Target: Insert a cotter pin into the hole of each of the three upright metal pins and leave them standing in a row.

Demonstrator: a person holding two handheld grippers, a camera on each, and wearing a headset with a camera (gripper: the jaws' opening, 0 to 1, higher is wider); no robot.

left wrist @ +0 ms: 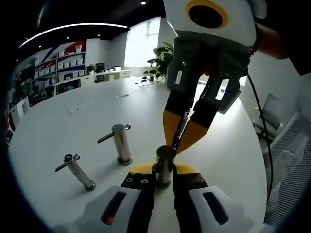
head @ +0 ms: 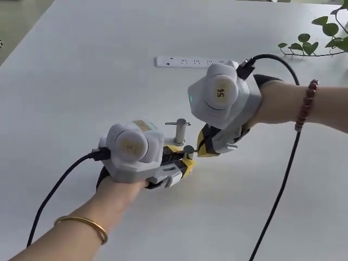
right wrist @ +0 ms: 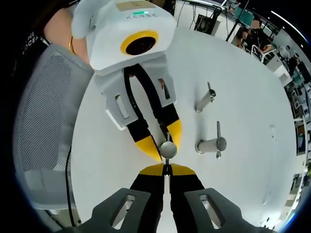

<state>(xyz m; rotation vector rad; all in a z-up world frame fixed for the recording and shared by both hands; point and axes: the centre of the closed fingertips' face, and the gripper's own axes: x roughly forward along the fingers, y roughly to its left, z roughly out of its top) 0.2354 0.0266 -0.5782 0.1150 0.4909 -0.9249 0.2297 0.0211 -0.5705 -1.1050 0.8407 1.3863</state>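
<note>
Left tongs [left wrist: 164, 171]: closed around a short silver upright metal pin [left wrist: 165, 158], which stands on the white counter [left wrist: 73, 121].
Right tongs [right wrist: 166, 171]: pinched shut on a thin wire cotter pin [left wrist: 180, 132], its lower end right at the head of the held pin.
Other pins: a second silver metal pin [left wrist: 121, 143] and a third [left wrist: 77, 170] stand on the counter just beside the held one, each with a cotter pin through its head.
Far edge: a white power strip [head: 190, 61] lies flat, well apart.
</note>
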